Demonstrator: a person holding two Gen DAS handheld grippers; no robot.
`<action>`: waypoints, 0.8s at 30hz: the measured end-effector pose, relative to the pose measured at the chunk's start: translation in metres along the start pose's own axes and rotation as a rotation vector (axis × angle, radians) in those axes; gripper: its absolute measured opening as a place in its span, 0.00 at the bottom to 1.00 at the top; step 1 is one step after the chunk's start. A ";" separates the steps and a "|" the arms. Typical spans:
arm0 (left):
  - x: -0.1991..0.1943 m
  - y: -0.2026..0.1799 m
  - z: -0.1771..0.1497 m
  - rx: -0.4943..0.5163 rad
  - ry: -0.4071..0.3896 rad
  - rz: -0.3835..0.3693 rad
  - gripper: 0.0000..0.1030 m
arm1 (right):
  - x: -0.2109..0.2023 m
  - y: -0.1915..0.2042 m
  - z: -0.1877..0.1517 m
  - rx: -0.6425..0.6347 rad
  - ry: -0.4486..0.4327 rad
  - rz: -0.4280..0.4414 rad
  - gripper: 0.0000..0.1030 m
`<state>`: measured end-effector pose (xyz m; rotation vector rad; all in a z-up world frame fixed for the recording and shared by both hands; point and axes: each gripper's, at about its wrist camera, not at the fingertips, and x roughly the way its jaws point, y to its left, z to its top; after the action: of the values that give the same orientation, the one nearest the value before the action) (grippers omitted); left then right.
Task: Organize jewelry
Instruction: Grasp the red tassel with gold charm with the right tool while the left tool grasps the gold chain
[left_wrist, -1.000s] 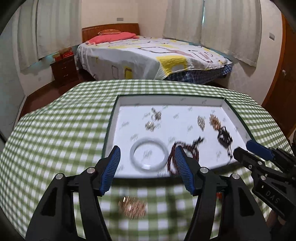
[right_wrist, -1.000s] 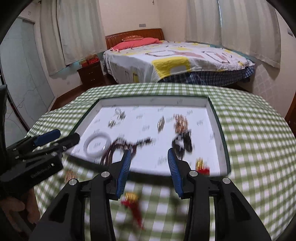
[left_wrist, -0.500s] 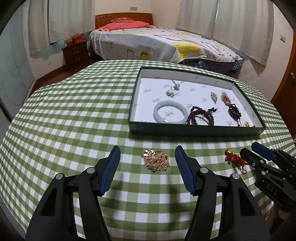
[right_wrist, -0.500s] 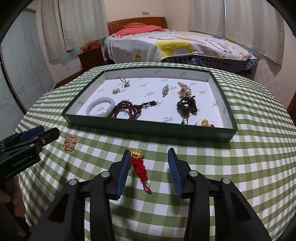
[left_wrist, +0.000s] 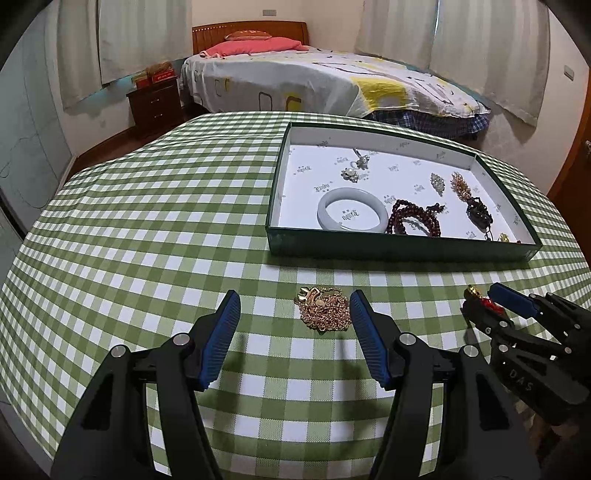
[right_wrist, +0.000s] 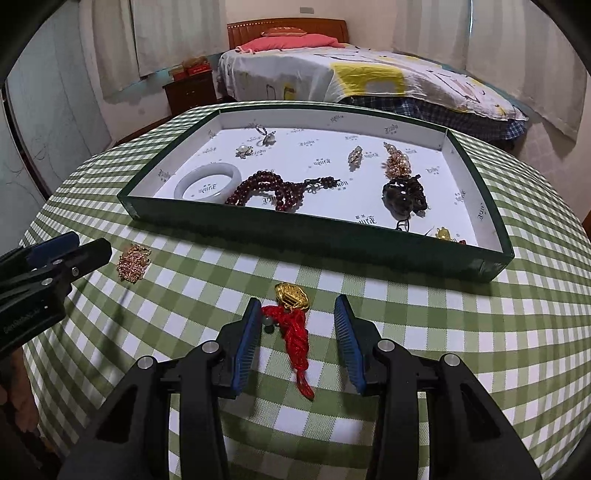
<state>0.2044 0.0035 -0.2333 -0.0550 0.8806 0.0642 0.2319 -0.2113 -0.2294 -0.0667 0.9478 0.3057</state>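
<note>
The left tool (left_wrist: 293, 308) is hovering low over the desk (left_wrist: 147, 240), its two blue-padded fingers spread wide and gripping nothing. A gold chain (left_wrist: 325, 310) is lying in a small heap on the green checked cloth between those fingers, nearer the right one and not touching either so far as can be told.

The right tool (right_wrist: 295, 317) is likewise standing released, its fingers parted on either side of a red cord charm (right_wrist: 297, 338) with a gold ornament (right_wrist: 291, 294) at its far end. The cord is running from the ornament back toward the camera, and a small pale bead on it is sitting just beside the left finger.

Beyond both pieces, a shallow green tray (right_wrist: 314, 236) with a white lining is resting on the desk. Inside it, a pale bangle (right_wrist: 208, 181) is lying at the near left, touching a string of dark red beads (right_wrist: 273, 192) to its right. A dark carved pendant (right_wrist: 404, 197) is sitting further right, with a gold filigree piece (right_wrist: 397, 162) just beyond it. Small silvery brooches (right_wrist: 255, 144) are lying at the far left. A little gold item (right_wrist: 443, 233) is sitting in the near right corner.

A bed (left_wrist: 314, 81) is standing beyond the desk.
</note>
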 end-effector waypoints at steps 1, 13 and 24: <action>0.001 0.000 0.000 0.000 0.002 0.000 0.58 | -0.001 -0.001 -0.001 0.002 -0.001 0.004 0.36; 0.005 -0.006 -0.003 0.015 0.017 0.001 0.58 | -0.012 -0.021 -0.005 0.047 -0.027 0.013 0.17; 0.015 -0.016 -0.005 0.029 0.035 -0.004 0.58 | -0.029 -0.053 -0.011 0.102 -0.059 -0.030 0.17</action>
<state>0.2114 -0.0122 -0.2476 -0.0305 0.9167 0.0466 0.2228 -0.2710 -0.2161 0.0216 0.9014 0.2302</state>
